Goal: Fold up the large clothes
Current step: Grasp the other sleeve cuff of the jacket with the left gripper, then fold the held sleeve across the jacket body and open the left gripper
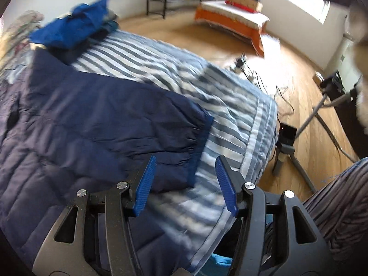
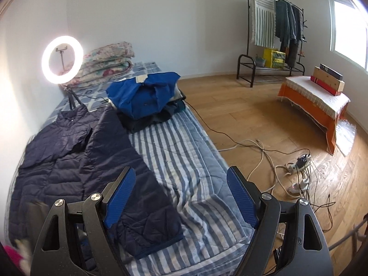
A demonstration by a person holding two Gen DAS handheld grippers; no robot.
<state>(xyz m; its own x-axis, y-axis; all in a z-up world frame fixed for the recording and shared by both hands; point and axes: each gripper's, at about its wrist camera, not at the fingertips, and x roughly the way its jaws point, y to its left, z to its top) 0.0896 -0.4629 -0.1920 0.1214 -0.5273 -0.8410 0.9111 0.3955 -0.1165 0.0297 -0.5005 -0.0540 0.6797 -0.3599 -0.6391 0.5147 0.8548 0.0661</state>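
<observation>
Striped bed (image 2: 184, 151) along the wall, floor beside it. Navy quilted jacket (image 2: 76, 161) spread flat on bed's wall side, one sleeve (image 2: 147, 197) angled out over the stripes, cuff near bed edge. Folded blue garment (image 2: 142, 94) on a dark pile further up. Left hand-held gripper (image 1: 186, 179) above sleeve cuff (image 1: 200, 151), jaws apart, gripping nothing. Right hand-held gripper (image 2: 181, 195) spread wide, empty, over sleeve.

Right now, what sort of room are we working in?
Most likely a bedroom: a bed with a striped cover, folded quilts at its head, and a clothes rack by the wall.
</observation>
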